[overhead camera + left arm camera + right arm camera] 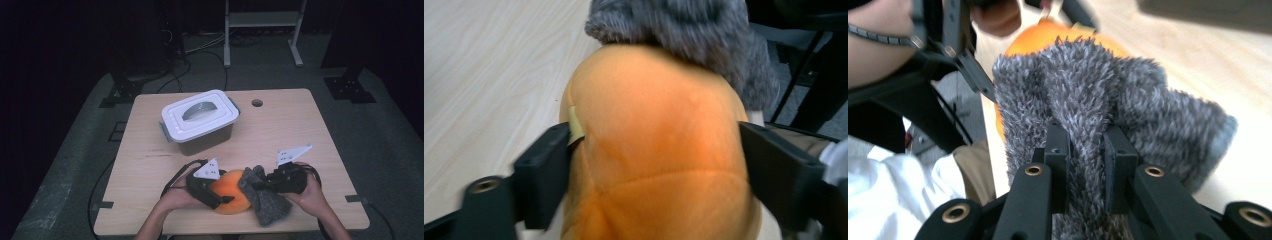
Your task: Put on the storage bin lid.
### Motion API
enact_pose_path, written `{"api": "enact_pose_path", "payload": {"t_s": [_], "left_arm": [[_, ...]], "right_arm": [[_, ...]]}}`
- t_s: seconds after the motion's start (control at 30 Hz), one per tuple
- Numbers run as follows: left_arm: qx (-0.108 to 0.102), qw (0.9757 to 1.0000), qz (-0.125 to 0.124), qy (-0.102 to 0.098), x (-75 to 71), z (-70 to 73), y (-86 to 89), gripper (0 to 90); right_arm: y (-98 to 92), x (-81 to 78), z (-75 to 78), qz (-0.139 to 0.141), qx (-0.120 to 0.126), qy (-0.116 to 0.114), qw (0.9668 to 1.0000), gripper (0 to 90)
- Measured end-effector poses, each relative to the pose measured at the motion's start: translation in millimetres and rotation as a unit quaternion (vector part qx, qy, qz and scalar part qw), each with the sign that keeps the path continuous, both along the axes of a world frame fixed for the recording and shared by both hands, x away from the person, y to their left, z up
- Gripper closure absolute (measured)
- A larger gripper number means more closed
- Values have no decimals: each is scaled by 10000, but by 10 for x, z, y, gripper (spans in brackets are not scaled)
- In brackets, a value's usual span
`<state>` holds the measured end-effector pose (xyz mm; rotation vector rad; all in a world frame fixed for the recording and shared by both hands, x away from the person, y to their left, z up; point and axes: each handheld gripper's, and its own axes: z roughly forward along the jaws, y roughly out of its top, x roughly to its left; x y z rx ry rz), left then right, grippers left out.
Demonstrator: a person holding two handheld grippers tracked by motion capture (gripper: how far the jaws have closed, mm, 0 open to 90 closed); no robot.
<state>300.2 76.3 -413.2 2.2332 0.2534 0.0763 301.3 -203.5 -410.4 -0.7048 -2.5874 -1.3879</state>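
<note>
Forearms enter from the table's (150, 150) near edge, angled inward toward an orange plush ball (231, 196) that lies close to that edge. Left hand (176, 196), palm-in just left of the ball, carries the left gripper (216, 192), whose jaws stand wide on either side of the ball; in the left gripper view the orange plush (659, 150) fills the gap between them, and whether the pads press on it cannot be told. Right hand (311, 192), just right of the ball, levels the right gripper (257, 187) toward it, jaws nearly closed and pinching a grey fuzzy cloth (265, 197). The cloth (1098, 105) drapes against the ball's right side, touching it. Beyond the ball, toward the table's middle, stands a grey storage box (202, 122) with a white handled lid, well apart from both hands. Farther off, past the box, a round hole (257, 103) pierces the tabletop near its far edge.
</note>
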Motion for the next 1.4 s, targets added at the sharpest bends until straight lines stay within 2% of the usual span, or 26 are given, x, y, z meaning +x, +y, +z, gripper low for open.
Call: {"api": "enact_pose_path", "payload": {"t_s": [0.03, 0.07, 0.13, 0.2, 0.27, 0.33, 0.4, 0.47, 0.57, 0.6, 0.67, 0.8, 0.87, 1.07, 1.2, 1.27, 1.4], "left_arm": [[2, 10000, 48, 42, -4, 7, -28, 73], [26, 10000, 75, -33, -15, 13, -58, 75], [101, 9989, 40, -467, -64, 37, -104, 193], [59, 9974, 8, -718, -96, 74, -143, 252], [26, 9943, -27, -1062, -122, 86, -166, 271], [-64, 9930, -73, -1175, -125, 61, -180, 270], [-55, 9932, -187, -1147, -123, 23, -183, 253], [-46, 9956, -186, -920, -102, 8, -177, 199], [-63, 9983, -11, -582, -53, 20, -160, 98], [-85, 9990, 48, -437, -33, 17, -155, 80], [-139, 9994, 105, -314, -13, -9, -139, 81], [-154, 9994, 50, -302, -17, -34, -113, 166], [-129, 9992, 22, -369, -24, -46, -91, 198], [-246, 9995, 19, -213, 10, -100, 19, 210], [-242, 9995, -58, -202, 25, -114, 73, 213], [-250, 9995, -91, -186, 29, -119, 95, 213], [-240, 9994, -149, -193, 29, -130, 119, 213]], "right_arm": [[21, -11, 6, 52, -5, -15, 10000, 759], [31, -23, 36, 78, -27, -47, 10000, 758], [43, -40, 99, 77, -68, -145, 9998, 759], [38, -51, 145, 55, -88, -244, 9996, 760], [10, -59, 187, -20, -19, -318, 9995, 760], [-22, -54, 219, -111, 81, -394, 9991, 760], [-33, -48, 221, -157, 110, -411, 9990, 760], [-17, -39, 180, -110, 42, -395, 9992, 759], [-15, -13, 113, -68, 46, -237, 9997, 759], [-18, -10, 102, -69, 19, -228, 9997, 759], [-34, -11, 89, -79, 6, -218, 9997, 759], [-103, 33, 23, -95, 96, -64, 9999, 759], [-147, 57, -18, -104, 135, 48, 9998, 759], [-311, 159, -168, -293, -56, 364, 9989, 758], [-308, 143, -104, -367, 59, 274, 9989, 760], [-269, 131, -68, -313, 152, 225, 9991, 760], [-232, 146, -148, -163, 91, 416, 9990, 756]]}}
